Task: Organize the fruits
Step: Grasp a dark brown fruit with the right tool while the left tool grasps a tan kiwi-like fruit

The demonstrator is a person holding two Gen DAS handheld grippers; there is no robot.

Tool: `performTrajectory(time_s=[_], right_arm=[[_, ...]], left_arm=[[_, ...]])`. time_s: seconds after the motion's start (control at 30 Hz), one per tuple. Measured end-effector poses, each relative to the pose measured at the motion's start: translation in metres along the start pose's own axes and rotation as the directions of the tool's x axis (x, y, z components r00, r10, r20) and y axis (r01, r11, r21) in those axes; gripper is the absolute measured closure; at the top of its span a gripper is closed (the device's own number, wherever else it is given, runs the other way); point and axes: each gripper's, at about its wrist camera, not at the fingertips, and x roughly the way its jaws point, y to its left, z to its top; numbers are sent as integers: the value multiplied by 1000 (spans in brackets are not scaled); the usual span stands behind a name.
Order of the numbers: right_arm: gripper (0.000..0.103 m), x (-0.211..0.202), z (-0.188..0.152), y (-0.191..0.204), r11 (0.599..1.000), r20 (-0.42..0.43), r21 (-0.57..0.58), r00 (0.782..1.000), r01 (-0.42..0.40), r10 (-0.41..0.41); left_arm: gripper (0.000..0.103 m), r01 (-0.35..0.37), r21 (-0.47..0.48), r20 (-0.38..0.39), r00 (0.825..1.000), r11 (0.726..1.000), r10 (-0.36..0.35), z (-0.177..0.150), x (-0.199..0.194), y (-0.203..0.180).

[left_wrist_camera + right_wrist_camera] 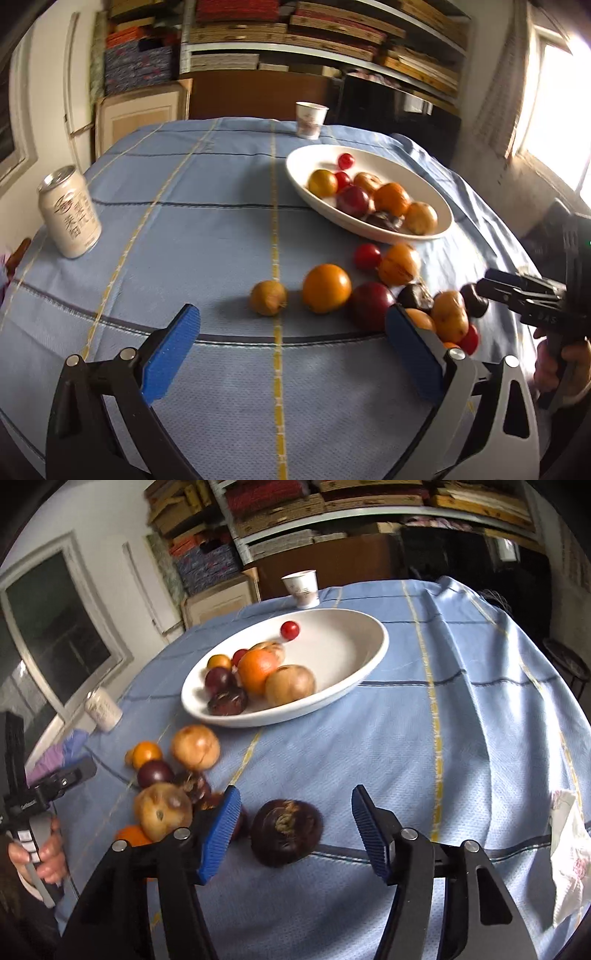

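Observation:
A white oval bowl (295, 162) (369, 653) holds several fruits: oranges, dark plums, small red ones. More fruit lies loose on the blue tablecloth in front of it, among them an orange (327, 288), a yellowish fruit (268, 297) and a dark red plum (371, 304). My left gripper (291, 332) stands wide open just short of these, with nothing between its blue pads. My right gripper (291, 830) (491, 286) is open around a dark brown fruit (286, 827) (474, 300) resting on the cloth; neither pad touches it.
A white drink can (70, 214) (103, 709) stands at the table's left. A paper cup (310, 118) (301, 589) sits behind the bowl. A crumpled white napkin (569, 849) lies at the right edge. Shelves of stacked boards fill the back wall.

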Motion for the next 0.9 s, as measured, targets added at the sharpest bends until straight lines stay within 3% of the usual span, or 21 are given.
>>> performTrajectory(time_s=[0.37,0.67,0.8,0.83,0.9], right_arm=[[48,0,-7,5,998,-29,-49,999,35,-36],[52,9,-11,11,996,-88,-80,995,32,-39],[57,10,-12,10,997,-93,-79,995,18,-25],[57,10,-12,9,997,-93,-73,995,17,-24],[57,9,-10,4,999,-92,-48,996,9,-13]], left_arm=[[4,2,-71,-43,999,998,-5,2,10,15],[4,-3,-67,-45,999,998,0,2,11,14],[5,34,-109,-61,997,994,-41,3,16,23],[5,36,-121,-58,997,992,-44,5,16,28],[15,22,-110,-62,998,994,-29,8,19,33]])
